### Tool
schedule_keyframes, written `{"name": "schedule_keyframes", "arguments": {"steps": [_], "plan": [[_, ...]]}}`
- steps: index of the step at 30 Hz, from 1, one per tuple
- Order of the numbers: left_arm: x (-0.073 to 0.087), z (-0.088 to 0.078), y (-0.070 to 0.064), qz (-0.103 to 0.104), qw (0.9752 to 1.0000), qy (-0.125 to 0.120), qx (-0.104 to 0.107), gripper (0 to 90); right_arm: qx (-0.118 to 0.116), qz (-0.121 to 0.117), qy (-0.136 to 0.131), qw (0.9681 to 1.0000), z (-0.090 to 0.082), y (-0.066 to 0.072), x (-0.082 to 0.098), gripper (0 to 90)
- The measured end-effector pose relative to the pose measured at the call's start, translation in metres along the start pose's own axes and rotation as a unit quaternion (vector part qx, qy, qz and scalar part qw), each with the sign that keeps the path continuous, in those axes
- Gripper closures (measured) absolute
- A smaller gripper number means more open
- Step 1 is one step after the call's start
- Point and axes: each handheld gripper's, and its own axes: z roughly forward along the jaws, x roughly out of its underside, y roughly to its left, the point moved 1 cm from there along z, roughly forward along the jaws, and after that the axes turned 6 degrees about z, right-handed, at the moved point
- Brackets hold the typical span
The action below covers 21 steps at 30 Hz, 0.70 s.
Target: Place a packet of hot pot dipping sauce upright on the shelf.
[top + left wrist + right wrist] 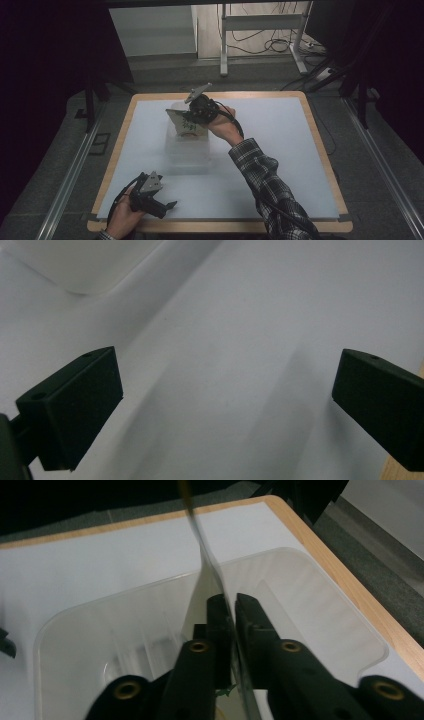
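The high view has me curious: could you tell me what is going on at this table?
A person works with a handheld gripper in each hand. The right gripper pinches a thin flat packet with green print, holding it on edge over a clear plastic bin in the middle of the white table, apparently about to lower it in. The left gripper rests near the table's front edge, jaws open with nothing between them.

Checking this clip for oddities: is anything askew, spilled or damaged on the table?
Nothing spilled or broken. The flat packet hangs tilted over the clear plastic bin, pinched edge-on in the right gripper, so it is mid-placement rather than askew. The left gripper rests open near the table's front edge.
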Motion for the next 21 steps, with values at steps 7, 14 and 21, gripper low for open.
{"name": "schedule_keyframes", "arguments": {"steps": [7, 14, 21], "plan": [[0.0, 0.0, 0.0, 0.001, 1.0, 0.001, -0.001, 0.0, 0.014, 0.005, -0.001, 0.9999, -0.005, -0.002, 0.002, 67.6], [0.0, 0.001, -0.001, 0.002, 1.0, 0.003, -0.001, 0.0, 0.02, 0.015, -0.006, 0.9997, -0.01, -0.002, 0.004, 48.7], [0.0, 0.001, -0.001, 0.003, 1.0, 0.003, -0.002, 0.0, 0.019, 0.018, -0.004, 0.9997, -0.012, -0.001, 0.007, 37.6]]}}
